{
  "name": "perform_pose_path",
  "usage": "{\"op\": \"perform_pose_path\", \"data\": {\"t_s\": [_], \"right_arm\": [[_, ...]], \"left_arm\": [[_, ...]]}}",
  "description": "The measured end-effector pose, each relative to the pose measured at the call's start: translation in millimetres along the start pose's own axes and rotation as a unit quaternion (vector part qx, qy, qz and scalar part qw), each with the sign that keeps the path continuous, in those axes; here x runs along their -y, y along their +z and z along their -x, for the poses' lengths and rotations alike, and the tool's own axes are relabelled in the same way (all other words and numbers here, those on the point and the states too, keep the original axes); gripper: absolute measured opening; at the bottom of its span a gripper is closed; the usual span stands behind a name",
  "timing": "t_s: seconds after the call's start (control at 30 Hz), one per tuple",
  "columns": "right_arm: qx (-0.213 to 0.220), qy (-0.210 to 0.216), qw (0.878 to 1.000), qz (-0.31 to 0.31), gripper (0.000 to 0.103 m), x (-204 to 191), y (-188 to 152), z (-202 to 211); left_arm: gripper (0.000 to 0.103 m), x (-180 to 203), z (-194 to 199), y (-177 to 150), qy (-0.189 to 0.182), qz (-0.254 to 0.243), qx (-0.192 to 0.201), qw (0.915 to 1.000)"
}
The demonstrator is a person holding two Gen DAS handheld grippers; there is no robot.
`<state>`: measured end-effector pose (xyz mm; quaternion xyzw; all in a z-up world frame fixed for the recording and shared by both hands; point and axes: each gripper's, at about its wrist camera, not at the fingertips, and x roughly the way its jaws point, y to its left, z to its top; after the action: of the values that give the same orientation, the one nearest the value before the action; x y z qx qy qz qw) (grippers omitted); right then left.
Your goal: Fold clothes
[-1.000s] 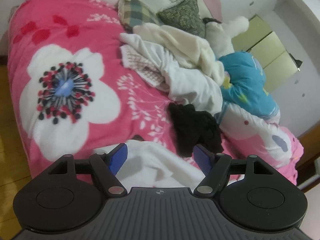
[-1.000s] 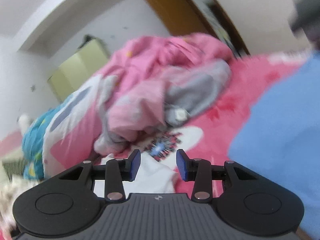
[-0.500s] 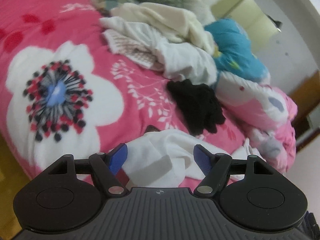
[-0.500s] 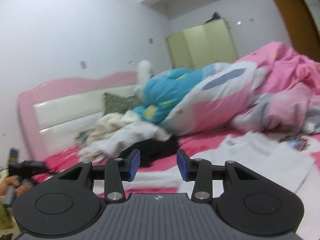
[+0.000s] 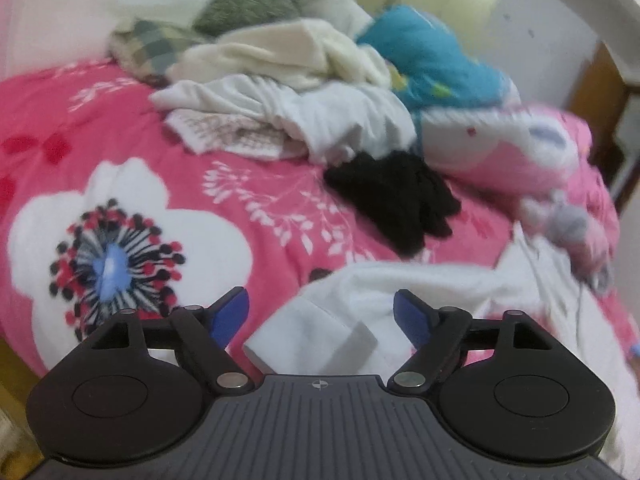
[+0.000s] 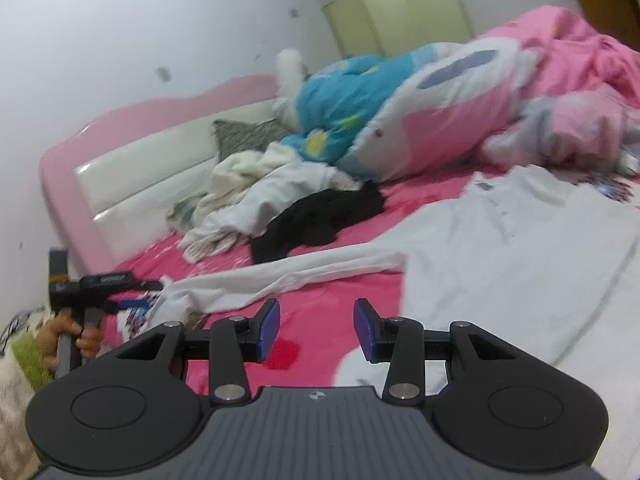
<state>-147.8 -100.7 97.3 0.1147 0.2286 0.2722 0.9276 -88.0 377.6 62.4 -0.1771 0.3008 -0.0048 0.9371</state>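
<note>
A white long-sleeved garment [image 6: 500,248] lies spread on the pink flowered bedspread [image 5: 248,184]. Its sleeve [image 6: 280,276] stretches left toward my left gripper [image 6: 132,303], which a hand [image 6: 66,336] holds. In the left wrist view my left gripper [image 5: 320,314] is open, and the sleeve's cuff [image 5: 312,340] lies between its blue pads without being pinched. My right gripper [image 6: 316,330] is open and holds nothing. It hovers low over bare bedspread, just short of the garment's body.
A black garment [image 5: 392,200] lies beyond the white one. Behind it is a heap of white and cream clothes [image 5: 288,112]. A large blue and pink plush [image 6: 400,108], cushions [image 5: 240,12] and a rumpled pink quilt [image 6: 580,80] fill the far side, before the pink headboard [image 6: 140,148].
My left gripper has come closer to the white sleeve, so the cuff now sits between its open fingers. My right gripper has swung from the pink quilt toward the headboard.
</note>
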Motion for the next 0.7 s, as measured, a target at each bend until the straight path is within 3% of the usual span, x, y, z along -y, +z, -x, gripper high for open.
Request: {"op": "perform_pose_path", "data": {"t_s": [0.07,0.13,0.2,0.23,0.3,0.43,0.57,0.7], "right_arm": [[-0.007,0.012,1.0,0.008,0.043,-10,-2,-6],[-0.015,0.021,1.0,0.013,0.043,-19,-5,-11],[-0.024,0.025,0.999,0.007,0.043,-23,-12,-13],[-0.028,0.023,0.999,0.005,0.043,-23,-15,-14],[-0.033,0.017,0.999,0.002,0.043,-22,-19,-13],[-0.031,0.003,0.999,-0.028,0.043,-9,-25,-8],[-0.02,-0.005,0.997,-0.072,0.043,14,-25,1],[-0.005,-0.012,0.993,-0.12,0.043,41,-30,12]], "left_arm": [[0.071,2,-8,0,-0.002,-0.02,-0.016,0.9997],[0.049,2,-14,1,-0.004,-0.03,-0.028,0.9992],[0.015,0,-15,3,-0.01,-0.019,-0.031,0.9993],[0.008,-2,-15,4,-0.012,-0.014,-0.033,0.9993],[0.002,-5,-16,7,-0.018,-0.003,-0.036,0.9992],[0.001,-8,-13,16,-0.037,0.043,-0.044,0.9974],[0.0,11,9,34,-0.098,0.092,-0.027,0.9905],[0.0,75,26,60,-0.178,0.096,-0.02,0.9791]]}}
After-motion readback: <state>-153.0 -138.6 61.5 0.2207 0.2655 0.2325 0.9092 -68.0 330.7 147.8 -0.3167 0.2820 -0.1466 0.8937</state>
